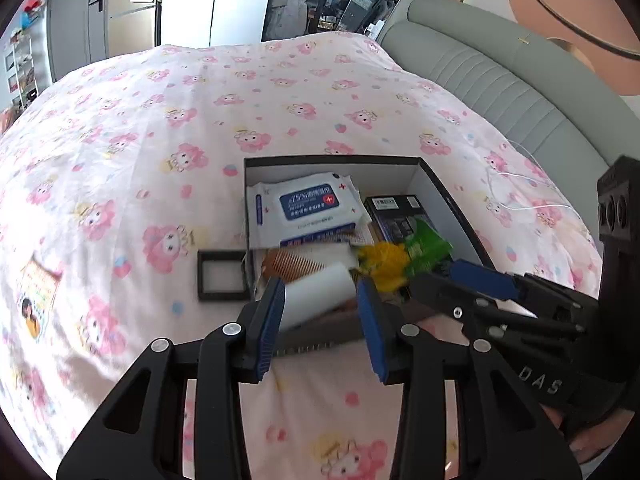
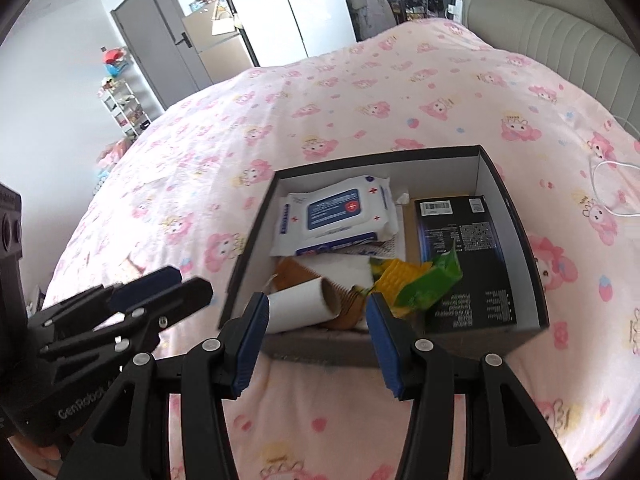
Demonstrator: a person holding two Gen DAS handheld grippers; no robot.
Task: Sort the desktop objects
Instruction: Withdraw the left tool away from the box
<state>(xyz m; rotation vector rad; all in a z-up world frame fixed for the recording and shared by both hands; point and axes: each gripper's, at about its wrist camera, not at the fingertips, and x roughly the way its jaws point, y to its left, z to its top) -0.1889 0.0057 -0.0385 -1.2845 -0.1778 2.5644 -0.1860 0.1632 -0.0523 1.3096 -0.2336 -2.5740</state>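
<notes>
A black storage box [image 1: 448,196] [image 2: 532,280] with white inner walls sits on the pink bedspread. It holds a wet-wipes pack [image 1: 308,208] [image 2: 340,216], a black carton [image 1: 400,216] [image 2: 464,256], a brown comb [image 1: 296,266] [image 2: 296,272], a yellow and green packet [image 1: 404,258] [image 2: 416,284] and a white cardboard roll [image 1: 320,294] [image 2: 300,306]. The roll lies at the box's near edge, blurred. My left gripper [image 1: 322,316] is open over the near edge, the roll between its fingers. My right gripper [image 2: 316,330] is open beside it. Each gripper shows in the other's view.
A small black square frame [image 1: 222,276] lies on the bedspread left of the box. A printed card [image 1: 36,292] lies at the far left. A white cable [image 1: 520,188] [image 2: 612,184] lies right of the box. A grey padded headboard [image 1: 500,80] bounds the right side.
</notes>
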